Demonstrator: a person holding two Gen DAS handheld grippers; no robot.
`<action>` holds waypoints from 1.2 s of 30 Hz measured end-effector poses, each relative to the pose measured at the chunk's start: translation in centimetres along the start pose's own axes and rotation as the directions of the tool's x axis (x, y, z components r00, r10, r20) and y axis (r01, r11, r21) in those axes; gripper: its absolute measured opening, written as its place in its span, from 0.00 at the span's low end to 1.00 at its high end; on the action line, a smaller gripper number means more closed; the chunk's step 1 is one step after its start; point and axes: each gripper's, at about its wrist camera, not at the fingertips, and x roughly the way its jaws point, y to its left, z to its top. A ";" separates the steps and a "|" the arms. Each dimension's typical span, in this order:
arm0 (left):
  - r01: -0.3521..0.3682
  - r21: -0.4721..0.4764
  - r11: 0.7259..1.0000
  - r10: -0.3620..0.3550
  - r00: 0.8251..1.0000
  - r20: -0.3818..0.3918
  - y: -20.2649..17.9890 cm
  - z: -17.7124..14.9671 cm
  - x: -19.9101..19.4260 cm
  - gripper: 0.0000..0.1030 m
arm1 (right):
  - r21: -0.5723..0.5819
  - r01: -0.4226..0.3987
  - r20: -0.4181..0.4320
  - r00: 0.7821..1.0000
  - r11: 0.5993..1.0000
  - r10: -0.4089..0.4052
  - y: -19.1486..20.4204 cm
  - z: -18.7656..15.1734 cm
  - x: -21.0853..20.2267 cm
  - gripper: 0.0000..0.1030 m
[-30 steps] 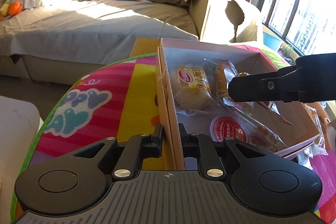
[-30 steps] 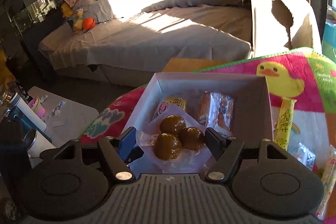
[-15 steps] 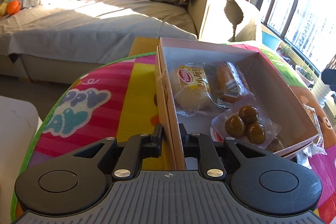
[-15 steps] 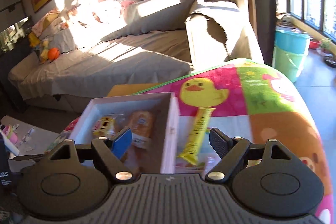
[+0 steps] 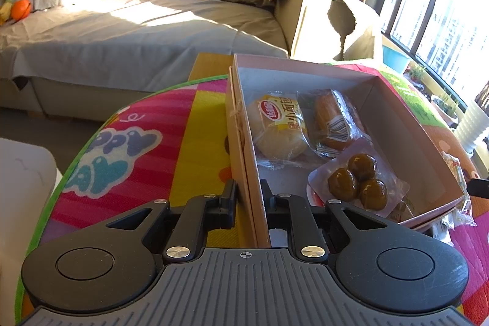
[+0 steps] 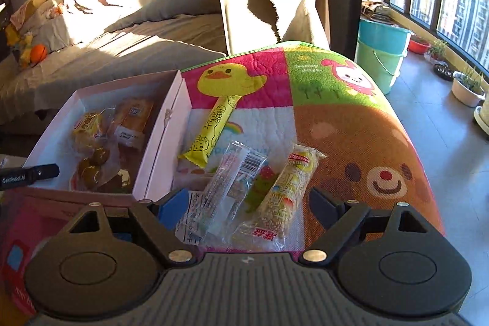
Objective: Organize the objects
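Swinging from the box toward the loose snacks on the table

The chestnut pack (image 5: 357, 181), between the open right gripper's (image 6: 244, 205) jaws a second ago, now lies in the box (image 5: 406, 130) beside two bread packs. Those jaws have just been widening, empty, above the clear packet (image 6: 227, 191) and rice bar (image 6: 288, 194). The left gripper (image 5: 247, 199) stays clamped on the box wall.

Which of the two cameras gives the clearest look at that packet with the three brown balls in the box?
The left wrist view. There the packet of brown balls lies close and sunlit in the box, all three balls distinct. In the right wrist view the same packet is farther off, shadowed and blurry beside the box wall.
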 end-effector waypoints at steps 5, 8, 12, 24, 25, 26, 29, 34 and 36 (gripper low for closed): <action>-0.007 0.002 1.000 0.007 1.000 -0.003 0.0 0.0 0.0 0.16 | 0.095 -0.133 -0.037 0.990 0.986 0.137 0.1 4.0 3.5 0.58; -0.009 0.002 1.000 0.009 1.000 -0.007 -0.1 0.1 0.0 0.16 | 0.186 -0.164 -0.064 0.982 0.969 0.179 -0.4 6.5 7.2 0.52; -0.012 0.006 1.000 0.012 1.000 -0.012 -0.2 0.1 0.0 0.16 | 0.200 -0.140 -0.112 0.980 0.970 0.165 0.7 8.0 11.3 0.45; -0.002 0.000 1.000 0.002 1.000 -0.006 0.0 0.1 0.1 0.16 | 0.163 -0.143 -0.222 0.959 0.976 0.178 -1.6 3.1 7.9 0.21; -0.002 -0.001 1.000 0.002 1.000 -0.005 0.0 0.1 0.1 0.16 | 0.157 -0.142 -0.228 0.958 0.977 0.176 -1.7 2.4 7.1 0.21; -0.002 -0.001 1.000 0.002 1.000 -0.004 0.0 0.1 0.1 0.16 | 0.142 -0.135 -0.232 0.958 0.981 0.166 -1.7 1.8 6.3 0.21; 0.000 -0.007 1.000 0.000 1.000 -0.001 0.0 0.1 0.1 0.16 | 0.003 -0.076 -0.200 0.977 0.997 0.075 -0.5 -0.2 3.4 0.21; 0.000 -0.008 1.000 0.000 1.000 0.000 0.0 0.1 0.1 0.16 | -0.198 -0.082 -0.064 0.995 0.977 0.071 2.4 -2.3 -1.3 0.30; 0.000 -0.008 1.000 0.000 1.000 0.000 0.1 0.0 0.1 0.16 | -0.204 -0.153 -0.066 0.988 0.967 0.142 3.1 -2.5 -2.1 0.36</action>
